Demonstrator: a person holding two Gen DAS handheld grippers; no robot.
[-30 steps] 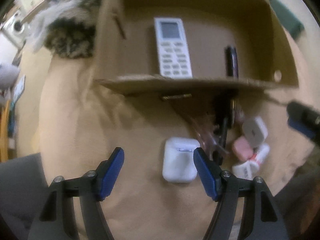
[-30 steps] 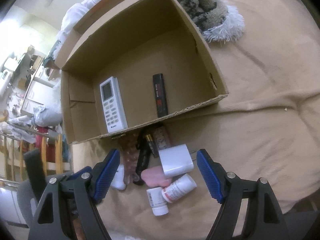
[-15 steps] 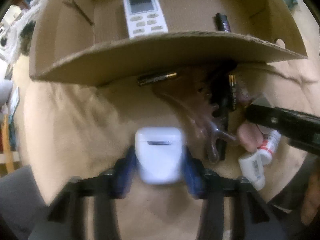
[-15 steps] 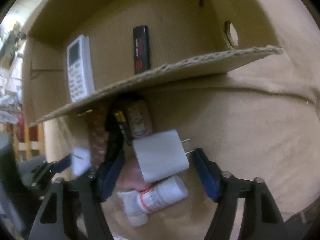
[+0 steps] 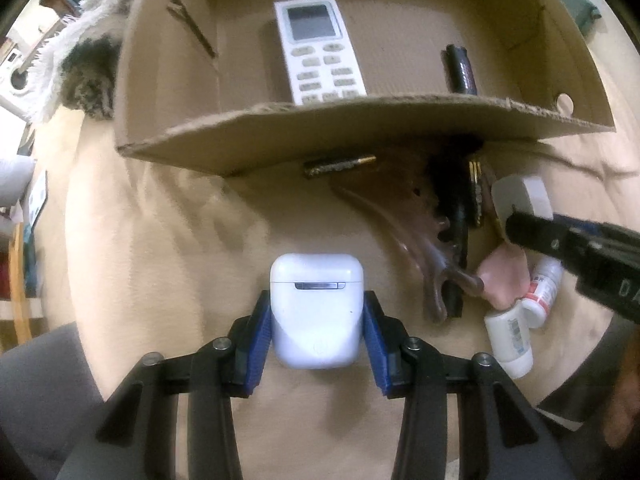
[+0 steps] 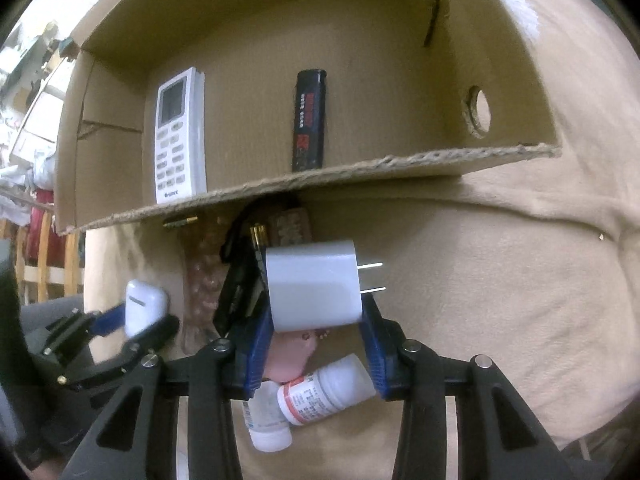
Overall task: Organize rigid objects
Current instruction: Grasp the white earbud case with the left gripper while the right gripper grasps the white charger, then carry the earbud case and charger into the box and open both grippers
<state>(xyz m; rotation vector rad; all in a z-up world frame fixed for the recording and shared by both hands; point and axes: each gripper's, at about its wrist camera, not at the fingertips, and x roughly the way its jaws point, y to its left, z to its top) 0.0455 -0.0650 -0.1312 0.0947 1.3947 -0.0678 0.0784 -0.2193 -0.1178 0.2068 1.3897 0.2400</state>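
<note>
My left gripper points straight down and is shut on a white earbuds case, its blue pads pressing on both sides. In the right wrist view my right gripper is closing its jaws on a white plug charger, prongs pointing right, and both pads touch its sides. The charger sits on a pile of small items in front of an open cardboard box. Inside the box lie a white remote and a black lighter.
Under the charger lie a pink item, two white pill bottles, a brown hair claw and a black clip. A battery lies by the box's near wall. All rest on a tan blanket; a fuzzy throw lies left of the box.
My left gripper closed on the earbuds case. My right gripper came down over the pile and narrowed its jaws onto the charger.
</note>
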